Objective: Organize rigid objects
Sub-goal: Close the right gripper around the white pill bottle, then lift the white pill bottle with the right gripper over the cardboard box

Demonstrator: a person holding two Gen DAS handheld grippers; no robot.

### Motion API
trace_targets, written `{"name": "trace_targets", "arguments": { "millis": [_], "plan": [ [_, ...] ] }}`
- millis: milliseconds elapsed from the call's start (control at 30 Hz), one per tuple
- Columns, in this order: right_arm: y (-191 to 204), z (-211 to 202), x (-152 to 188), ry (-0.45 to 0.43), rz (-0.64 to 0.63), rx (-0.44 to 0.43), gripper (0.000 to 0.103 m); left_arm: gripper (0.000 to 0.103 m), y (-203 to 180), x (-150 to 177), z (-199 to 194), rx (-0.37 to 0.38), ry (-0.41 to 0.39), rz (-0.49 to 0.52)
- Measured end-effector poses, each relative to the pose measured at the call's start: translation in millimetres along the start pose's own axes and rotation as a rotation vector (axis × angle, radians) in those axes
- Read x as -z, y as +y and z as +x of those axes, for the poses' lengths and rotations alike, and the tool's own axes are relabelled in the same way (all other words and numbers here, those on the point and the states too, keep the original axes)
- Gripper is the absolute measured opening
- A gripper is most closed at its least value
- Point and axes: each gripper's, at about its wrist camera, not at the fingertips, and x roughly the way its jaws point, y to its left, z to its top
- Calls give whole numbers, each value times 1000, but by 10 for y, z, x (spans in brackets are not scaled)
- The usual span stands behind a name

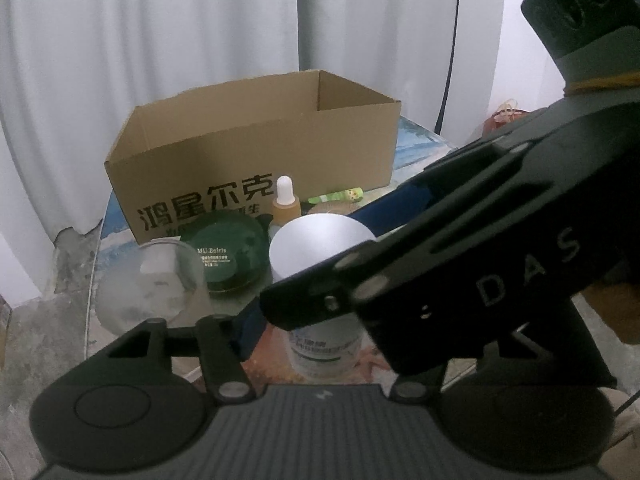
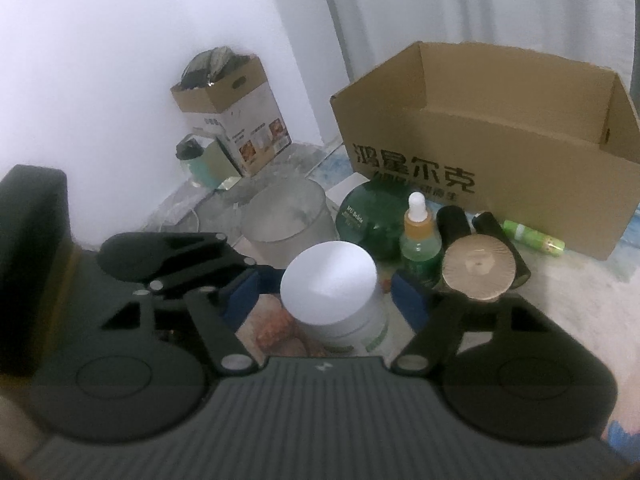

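A white jar with a flat pale lid (image 1: pixel 320 248) (image 2: pixel 328 280) stands on the table in front of an open cardboard box (image 1: pixel 256 152) (image 2: pixel 500 140). My right gripper (image 2: pixel 326 292) straddles the jar. Its blue pads (image 2: pixel 408 300) stand on either side with a small gap to the jar, so it is open. My left gripper (image 1: pixel 320 328) faces the same jar from the left. Its left pad (image 1: pixel 246 328) is clear of the jar, and its right finger is hidden behind the right gripper's black frame (image 1: pixel 480 240).
A frosted glass cup (image 2: pixel 288 220), a round green tin (image 2: pixel 372 220), a dropper bottle (image 2: pixel 418 232), a gold-lidded jar (image 2: pixel 478 268), two black tubes (image 2: pixel 452 220) and a green tube (image 2: pixel 532 236) crowd the space before the box. A small carton (image 2: pixel 236 120) stands by the wall.
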Motion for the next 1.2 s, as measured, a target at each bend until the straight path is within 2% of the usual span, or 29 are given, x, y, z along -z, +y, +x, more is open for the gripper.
{"name": "trace_targets", "arguments": {
  "millis": [167,667,967,1200],
  "plan": [
    [-4,-1,-15,5,-1,8,56,55,-4,-5,21,3,2,0],
    [11,-86,-12,-17,-13,4,56,54,-52,-64,-65,-14,-13,5],
    [159,-454,-7,-100,-49,-17,56,54,-219,-177,-397,-66,-68,30],
    [356,-825,-153,-194,-120,-35,56,54,-288,-418,-733,-120,-131,56]
  ]
}}
